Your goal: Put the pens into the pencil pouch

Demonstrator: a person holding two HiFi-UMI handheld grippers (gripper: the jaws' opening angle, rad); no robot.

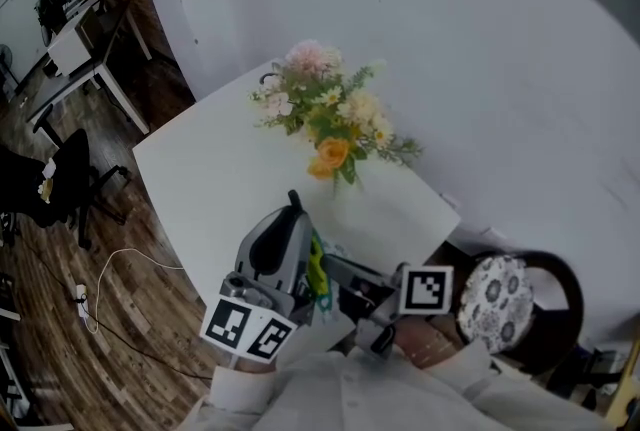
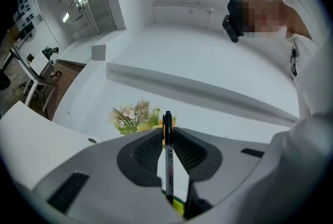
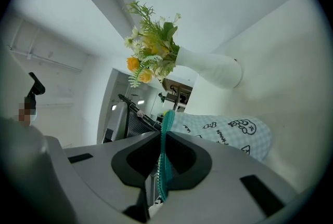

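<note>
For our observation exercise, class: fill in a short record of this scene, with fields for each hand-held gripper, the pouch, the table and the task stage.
left hand-held gripper: shut on a black pen
right hand-held gripper: shut on the teal zip edge of the pouch
pouch: checked, with doodle print
table: white, bears a vase of flowers
task stage: pen not yet in pouch

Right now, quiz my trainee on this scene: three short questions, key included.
1. True or false: the fingers of the left gripper are shut on a slim black pen.
2. The right gripper pinches: A) a flower stem; B) the teal zipper edge of the pale checked fabric pouch; C) nothing.
3. Fill in: the white bottle-shaped vase holds ____.
Key: 1 true; 2 B; 3 flowers.
</note>
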